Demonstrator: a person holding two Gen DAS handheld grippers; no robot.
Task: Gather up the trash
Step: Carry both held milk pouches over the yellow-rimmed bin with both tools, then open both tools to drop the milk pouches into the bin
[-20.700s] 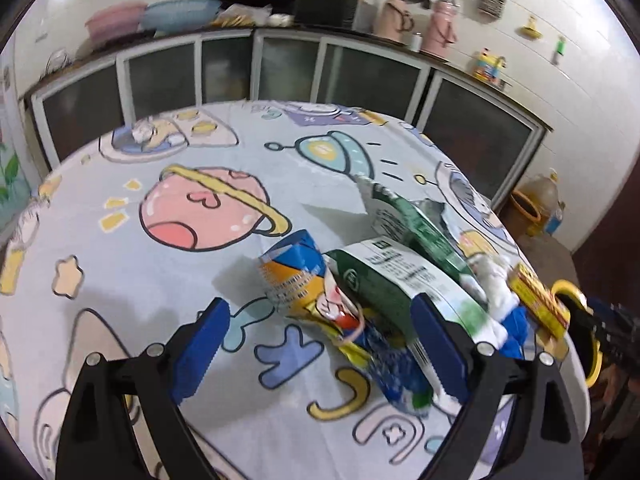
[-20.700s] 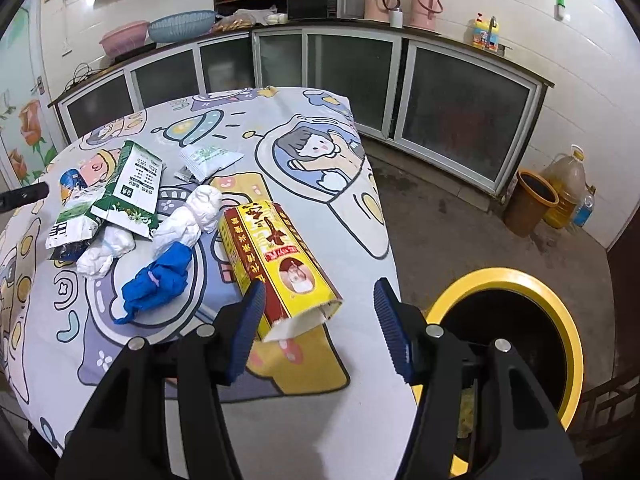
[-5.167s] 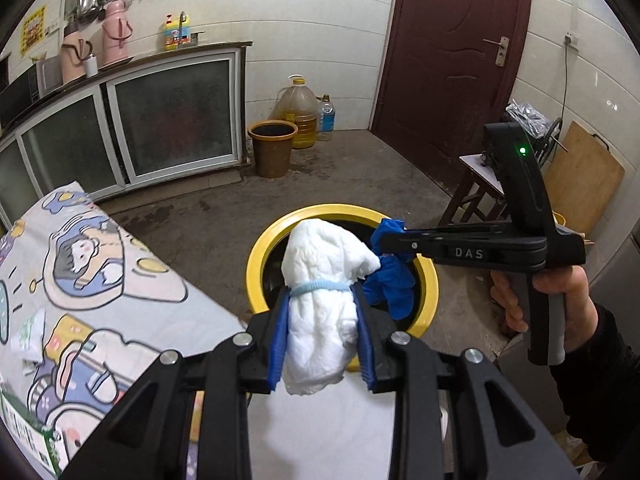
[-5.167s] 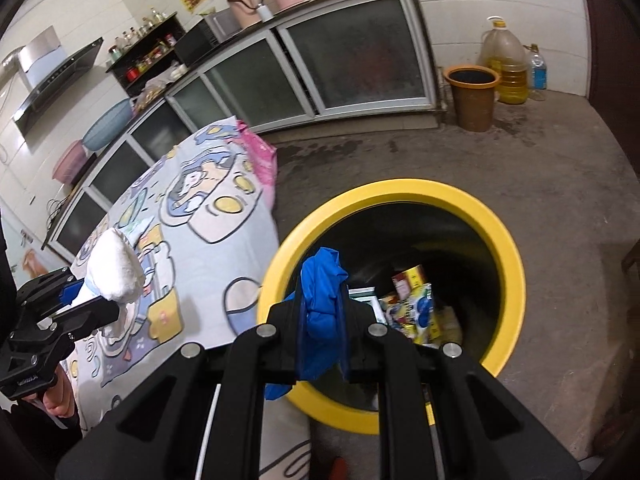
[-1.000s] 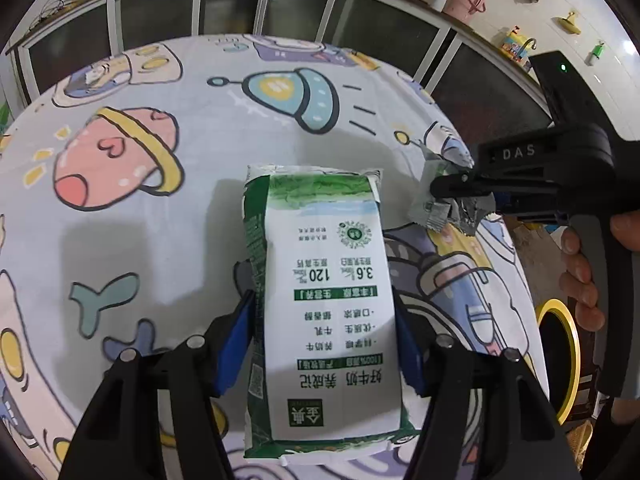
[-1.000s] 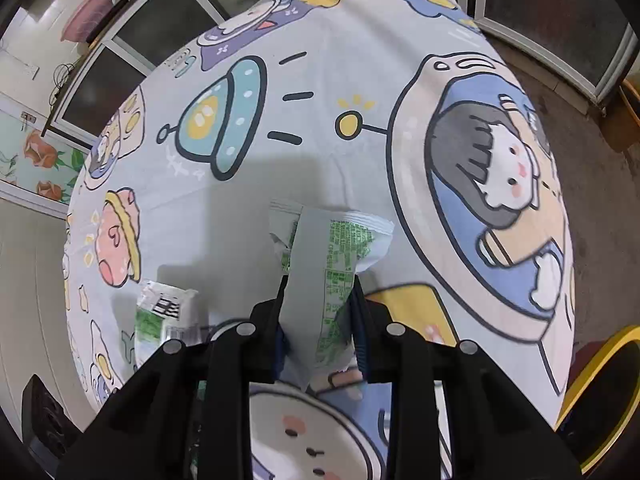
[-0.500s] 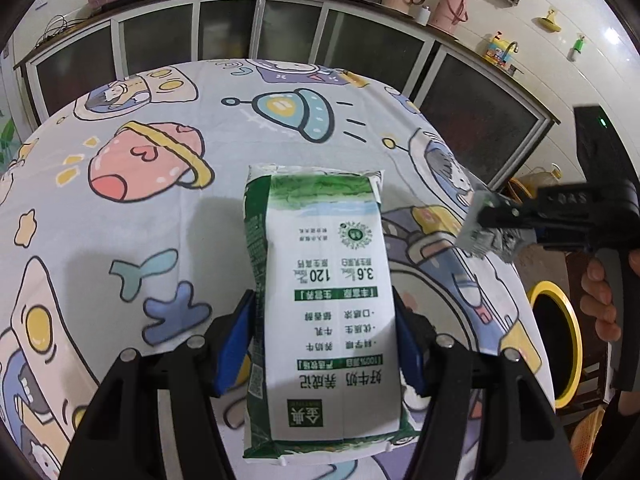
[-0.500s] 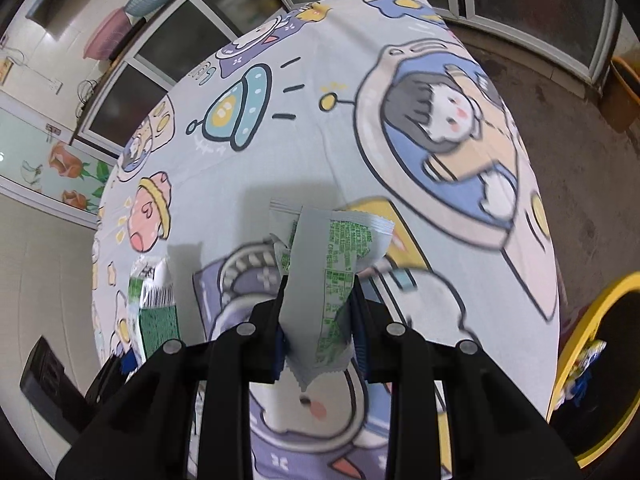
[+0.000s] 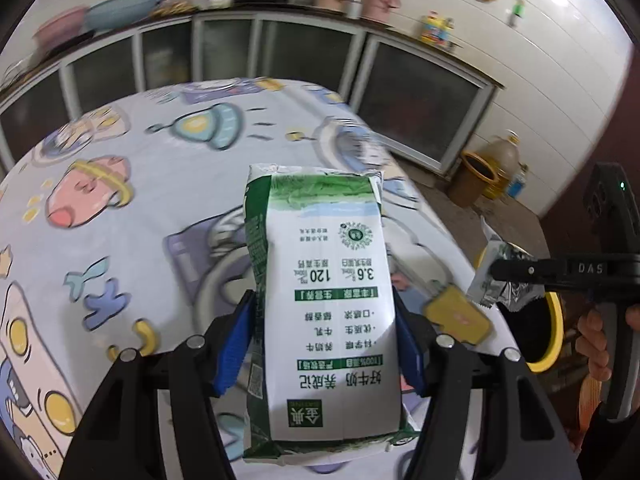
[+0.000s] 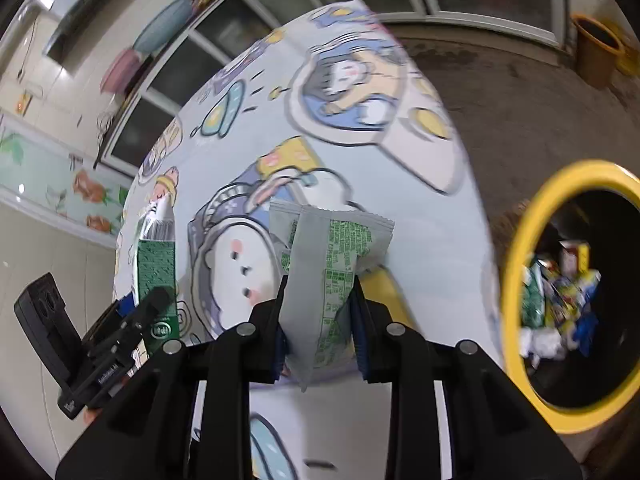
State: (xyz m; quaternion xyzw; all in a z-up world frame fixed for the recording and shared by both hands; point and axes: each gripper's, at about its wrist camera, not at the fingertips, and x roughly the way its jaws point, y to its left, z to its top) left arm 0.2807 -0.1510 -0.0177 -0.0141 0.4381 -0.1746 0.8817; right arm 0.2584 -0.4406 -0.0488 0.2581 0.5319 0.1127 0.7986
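Now nearer the yellow bin, both fingers clamped: left on milk carton, right on wrapper.

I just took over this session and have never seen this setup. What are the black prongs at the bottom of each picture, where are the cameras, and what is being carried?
There is no robot arm: a person holds one handheld tool in each hand, and a fisheye camera on each looks forward along its two black prongs. In the left wrist view, the left tool is closed on a white and green milk carton. In the right wrist view, the right tool pinches a flat grey-green wrapper. Below is a table with a cartoon tablecloth; no loose trash shows on it. The yellow-rimmed bin on the floor at the right already holds wrappers.
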